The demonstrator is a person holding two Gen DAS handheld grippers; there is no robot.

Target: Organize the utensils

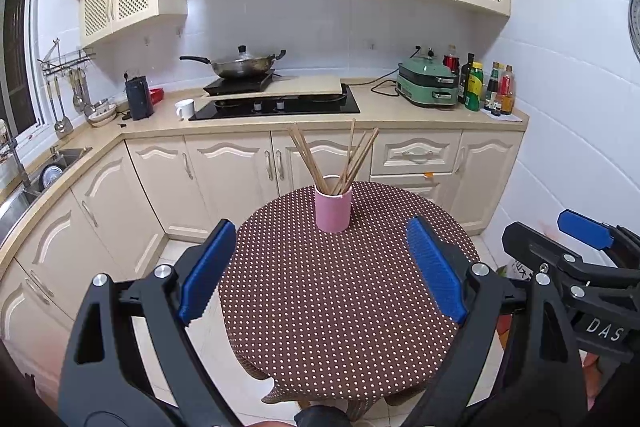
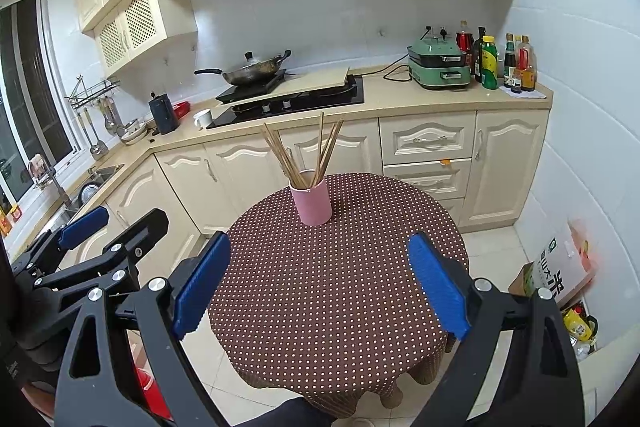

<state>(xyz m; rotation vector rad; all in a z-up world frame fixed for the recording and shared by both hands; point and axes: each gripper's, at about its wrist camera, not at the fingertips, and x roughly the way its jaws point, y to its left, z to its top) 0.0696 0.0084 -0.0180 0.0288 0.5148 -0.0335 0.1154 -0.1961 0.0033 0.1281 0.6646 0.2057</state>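
Observation:
A pink cup (image 1: 333, 207) stands upright at the far side of a round table with a brown dotted cloth (image 1: 340, 299). Several wooden chopsticks (image 1: 340, 159) stand in it and fan outward. My left gripper (image 1: 320, 231) is open and empty, held above the table's near half, well short of the cup. My right gripper (image 2: 320, 247) is also open and empty over the near half. The cup (image 2: 311, 203) and chopsticks (image 2: 308, 151) show ahead of it. Each gripper shows at the other view's edge: the right gripper (image 1: 576, 239) and the left gripper (image 2: 116, 223).
Cream cabinets and a counter run behind the table, with a wok (image 1: 236, 65) on a hob, a white mug (image 1: 185, 109), a green cooker (image 1: 428, 83) and bottles (image 1: 492, 87). A sink (image 1: 48, 171) is at left. A rice bag (image 2: 560, 267) stands by the right wall.

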